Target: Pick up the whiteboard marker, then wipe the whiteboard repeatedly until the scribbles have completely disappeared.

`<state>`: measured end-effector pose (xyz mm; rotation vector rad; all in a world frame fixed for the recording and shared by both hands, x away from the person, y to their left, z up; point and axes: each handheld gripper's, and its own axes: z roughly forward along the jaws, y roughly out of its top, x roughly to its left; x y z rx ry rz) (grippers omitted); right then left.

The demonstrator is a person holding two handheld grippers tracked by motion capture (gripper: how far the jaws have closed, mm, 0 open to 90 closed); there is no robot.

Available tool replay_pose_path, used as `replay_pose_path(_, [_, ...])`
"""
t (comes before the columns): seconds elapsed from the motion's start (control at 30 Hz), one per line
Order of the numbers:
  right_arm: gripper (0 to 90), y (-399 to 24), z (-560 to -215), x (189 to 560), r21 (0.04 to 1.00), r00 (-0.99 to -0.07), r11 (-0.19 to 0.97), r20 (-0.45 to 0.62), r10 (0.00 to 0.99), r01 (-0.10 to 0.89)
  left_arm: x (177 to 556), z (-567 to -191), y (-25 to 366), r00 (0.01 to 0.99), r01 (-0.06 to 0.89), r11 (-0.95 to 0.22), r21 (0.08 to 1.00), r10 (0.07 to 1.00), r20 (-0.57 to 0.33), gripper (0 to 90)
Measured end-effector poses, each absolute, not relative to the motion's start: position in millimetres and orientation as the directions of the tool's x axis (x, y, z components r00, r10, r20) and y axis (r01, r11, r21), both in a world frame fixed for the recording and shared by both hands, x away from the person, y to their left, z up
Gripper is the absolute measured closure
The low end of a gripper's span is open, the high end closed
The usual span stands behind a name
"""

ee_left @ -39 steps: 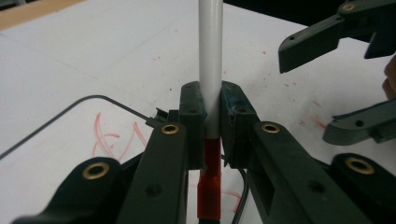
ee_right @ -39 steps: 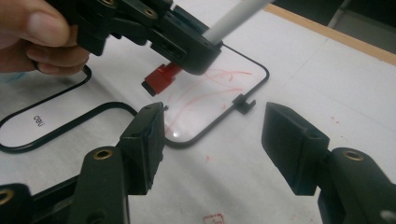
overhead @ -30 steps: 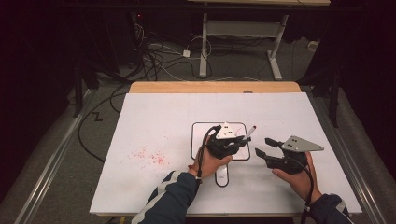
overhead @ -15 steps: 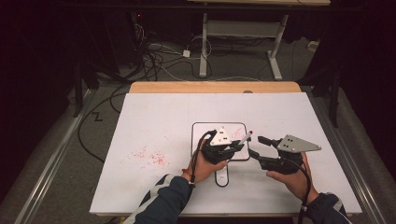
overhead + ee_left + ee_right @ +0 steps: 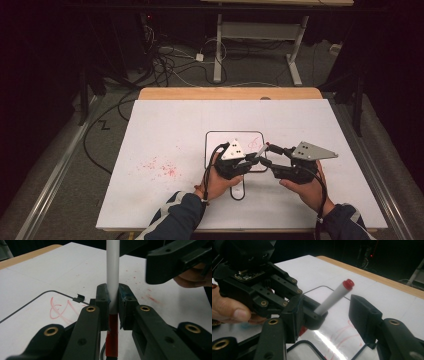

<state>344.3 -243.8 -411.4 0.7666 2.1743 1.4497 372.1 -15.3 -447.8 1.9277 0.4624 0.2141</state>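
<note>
A: Where is the marker sitting right now?

B: The left gripper is clamping it. Its jaws are pressing tight on the white barrel just above the red end, over the small whiteboard on the counter.

A: And the right gripper?

B: Its jaws have just been closing in, though they are standing partly apart. One is passing the left gripper's tip, the other is waiting near the barrel, and neither pad is pressing on the marker.

A: How far along is the job looking?

B: I am judging it as midway. Red scribbles are already showing on the board, and the right gripper seems to be lining up on the marker's red end, perhaps to take it or pull it; that part is not done.

A: Any writing to read?

B: Nothing legible; the scribbles are loops, not letters.
</note>
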Motion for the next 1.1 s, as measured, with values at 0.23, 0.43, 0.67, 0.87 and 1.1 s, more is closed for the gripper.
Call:
replay_pose_path(0.23, [66.2, -238.0, -411.8, 347.3, 0.935, -0.767, 0.285, -0.022, 0.641, 0.211, 369.4, -447.8, -19.4, 0.906, 0.21, -0.349, 0.913, 0.421, -0.047, 78.7])
replay_pose_path(0.43, [76.5, -237.4, -414.6, 353.8, 0.933, -0.767, 0.277, -0.001, 0.642, 0.23, 369.4, -450.1, -22.3, 0.906, 0.206, -0.362, 0.909, 0.422, -0.038, 78.7])
replay_pose_path(0.67, [81.4, -232.4, -416.3, 354.8, 0.929, -0.791, 0.3, -0.013, 0.611, 0.216, 372.7, -452.8, -24.9, 0.893, 0.213, -0.399, 0.892, 0.449, -0.013, 65.4])
replay_pose_path(0.87, [81.5, -236.5, -414.4, 363.6, 0.935, -0.789, 0.29, -0.018, 0.614, 0.204, 360.7, -448.0, -7.1, 0.882, 0.192, -0.469, 0.862, 0.467, 0.057, 27.2])
replay_pose_path(1.1, [81.5, -243.4, -413.4, 375.4, 0.932, -0.767, 0.303, -0.044, 0.64, 0.199, 344.2, -438.0, 54.9, 0.835, 0.193, -0.508, 0.84, 0.534, 0.131, 21.6])
